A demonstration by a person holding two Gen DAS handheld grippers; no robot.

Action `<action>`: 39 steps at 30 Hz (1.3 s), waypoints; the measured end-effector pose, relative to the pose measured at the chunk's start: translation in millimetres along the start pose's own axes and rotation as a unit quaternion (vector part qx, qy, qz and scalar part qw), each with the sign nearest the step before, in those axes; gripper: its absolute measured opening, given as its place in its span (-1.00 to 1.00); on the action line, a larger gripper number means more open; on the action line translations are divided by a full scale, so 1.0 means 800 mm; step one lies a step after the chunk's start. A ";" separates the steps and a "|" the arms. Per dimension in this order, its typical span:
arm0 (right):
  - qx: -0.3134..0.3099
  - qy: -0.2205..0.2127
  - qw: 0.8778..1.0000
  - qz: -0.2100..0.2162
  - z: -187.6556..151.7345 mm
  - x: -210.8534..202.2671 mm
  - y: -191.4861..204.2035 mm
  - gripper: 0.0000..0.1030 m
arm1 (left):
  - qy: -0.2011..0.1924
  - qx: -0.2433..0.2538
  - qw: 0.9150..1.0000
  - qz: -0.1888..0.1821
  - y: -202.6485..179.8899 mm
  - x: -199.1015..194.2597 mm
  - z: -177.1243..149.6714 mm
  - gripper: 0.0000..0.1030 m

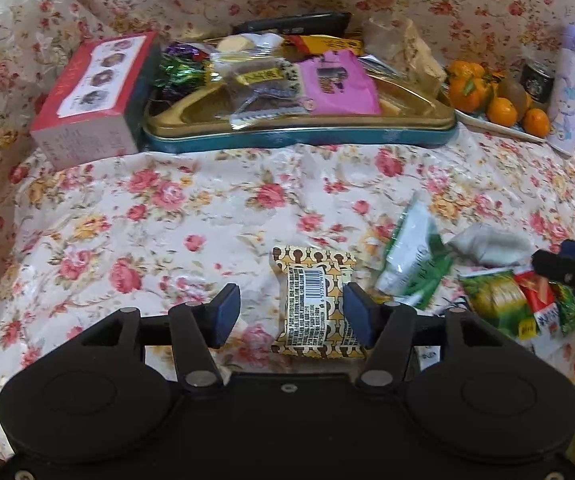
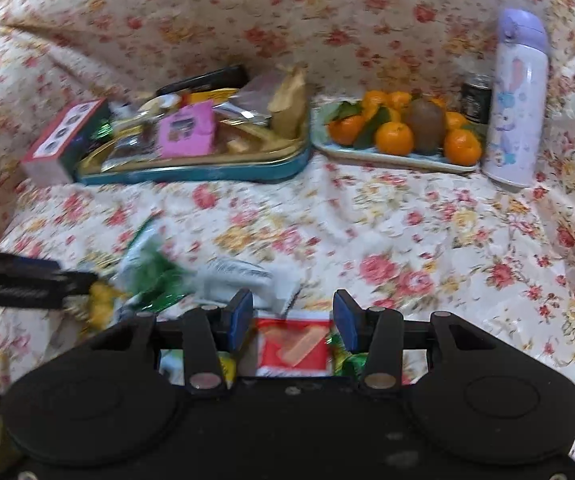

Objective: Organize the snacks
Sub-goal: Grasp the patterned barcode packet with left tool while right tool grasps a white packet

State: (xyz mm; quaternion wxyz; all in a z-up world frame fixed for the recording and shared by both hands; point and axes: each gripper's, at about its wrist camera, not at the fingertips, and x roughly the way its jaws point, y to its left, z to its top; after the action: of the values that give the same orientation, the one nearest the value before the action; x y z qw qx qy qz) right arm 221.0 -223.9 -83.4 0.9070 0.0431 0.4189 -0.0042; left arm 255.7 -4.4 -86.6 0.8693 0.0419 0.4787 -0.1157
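My left gripper point(image 1: 292, 312) is open over the flowered cloth. A yellow-and-brown patterned snack packet point(image 1: 315, 300) lies flat between its blue pads; the right pad is at the packet's edge and the left pad stands clear. My right gripper point(image 2: 293, 316) is open above a red packet point(image 2: 295, 346) lying on the cloth. A green-and-white packet point(image 1: 411, 260), a pale packet point(image 1: 487, 246) and green wrappers point(image 1: 495, 300) lie loose at the right. The gold tin tray point(image 1: 299, 138) at the back holds several snacks, among them a pink packet point(image 1: 341, 84).
A red box point(image 1: 91, 100) stands against the tray's left side. Right of the tray is a plate point(image 2: 387, 158) of mandarins, a dark jar point(image 2: 475, 96) and a tall lilac bottle point(image 2: 517, 100). Flowered cloth rises behind as a backdrop.
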 end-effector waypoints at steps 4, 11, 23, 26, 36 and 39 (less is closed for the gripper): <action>0.009 -0.013 1.000 -0.005 0.006 0.006 -0.012 -0.08 | -0.002 -0.005 1.000 0.011 0.009 0.004 0.002 0.24; -0.049 -0.027 0.998 0.032 0.011 0.002 0.010 -0.08 | 0.009 -0.020 1.000 -0.005 0.018 0.010 0.002 0.33; -0.162 -0.005 0.986 0.044 0.006 0.035 0.044 -0.06 | 0.011 0.008 1.000 0.015 0.005 0.021 -0.006 0.43; -0.163 -0.002 0.985 0.048 0.008 0.041 0.045 -0.04 | 0.003 0.028 0.999 0.027 -0.001 0.016 -0.011 0.43; -0.161 0.002 0.986 0.042 0.018 0.064 0.048 0.06 | 0.011 0.008 1.000 0.019 0.019 0.015 -0.007 0.43; -0.156 0.006 0.987 0.042 0.020 0.069 0.046 0.11 | 0.010 0.013 1.000 0.023 0.018 0.020 -0.005 0.50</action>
State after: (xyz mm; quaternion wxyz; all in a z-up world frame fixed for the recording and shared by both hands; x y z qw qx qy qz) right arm 270.7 -186.7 -111.8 0.8993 -0.0816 0.4179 0.0994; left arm 263.8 7.7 -102.6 0.8664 0.0652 0.4846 -0.1019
